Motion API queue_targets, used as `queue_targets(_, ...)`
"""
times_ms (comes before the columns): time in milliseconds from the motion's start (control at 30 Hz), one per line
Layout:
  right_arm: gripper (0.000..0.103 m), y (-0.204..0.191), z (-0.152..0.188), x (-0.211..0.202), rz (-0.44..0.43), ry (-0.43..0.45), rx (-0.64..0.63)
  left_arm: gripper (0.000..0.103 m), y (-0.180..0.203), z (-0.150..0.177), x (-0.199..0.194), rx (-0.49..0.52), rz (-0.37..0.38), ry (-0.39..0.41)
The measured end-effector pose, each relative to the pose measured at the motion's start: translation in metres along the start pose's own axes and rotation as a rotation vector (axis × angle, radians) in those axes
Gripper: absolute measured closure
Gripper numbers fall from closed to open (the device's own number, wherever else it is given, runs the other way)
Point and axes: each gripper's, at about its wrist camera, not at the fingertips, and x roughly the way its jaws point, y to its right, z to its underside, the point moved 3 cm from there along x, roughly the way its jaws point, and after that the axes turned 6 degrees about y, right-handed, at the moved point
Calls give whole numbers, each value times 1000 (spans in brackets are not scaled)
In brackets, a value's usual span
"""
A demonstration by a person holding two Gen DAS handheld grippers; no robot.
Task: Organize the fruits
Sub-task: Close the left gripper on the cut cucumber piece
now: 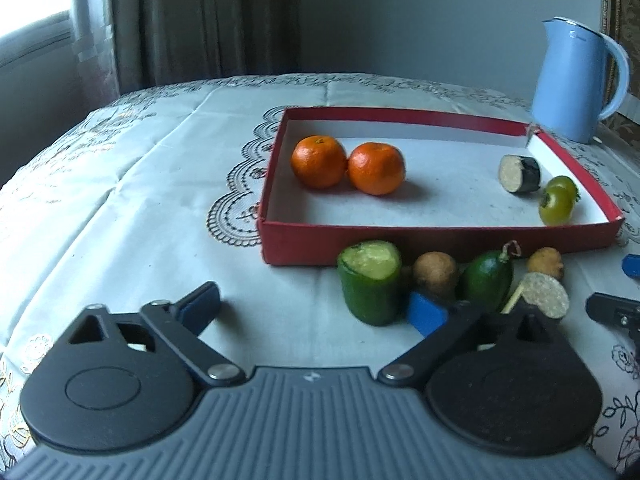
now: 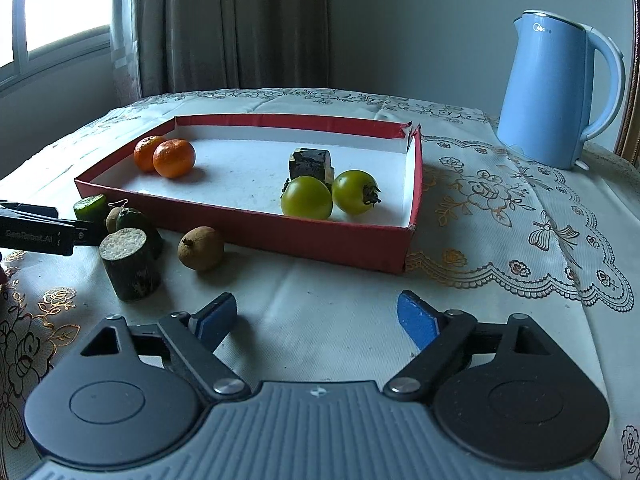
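Left hand-held gripper [image 1: 316,312]: standing wide apart with nothing between its pads, hovering low over the tabletop [image 1: 132,208], the cut cucumber piece [image 1: 370,282] sitting just beside its right pad.
Right hand-held gripper [image 2: 316,320]: gaping wide, holding nothing.
Red box [image 2: 248,228]: holding two oranges [image 2: 174,158] at its left end, two green tomatoes [image 2: 307,197] and a dark cut chunk [image 2: 311,164] at its right.
Outside the box: small brown fruit [image 2: 201,248] and a dark cut stub [image 2: 129,264] lying along the near wall.
Blue kettle [image 2: 554,92]: standing beyond the box.

"GenRobot.AI" on the left tool [image 2: 40,236]; "Midea" on kettle [image 2: 556,92]
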Motion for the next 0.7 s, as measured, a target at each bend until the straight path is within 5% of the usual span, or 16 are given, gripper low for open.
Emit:
queue_targets(367,13,0,0,0,0,0,0,63,19,0,-9,37,76,23)
queue_targets(700,13,0,0,0,-1,-1,0,72,25,2,-11,58,82,38)
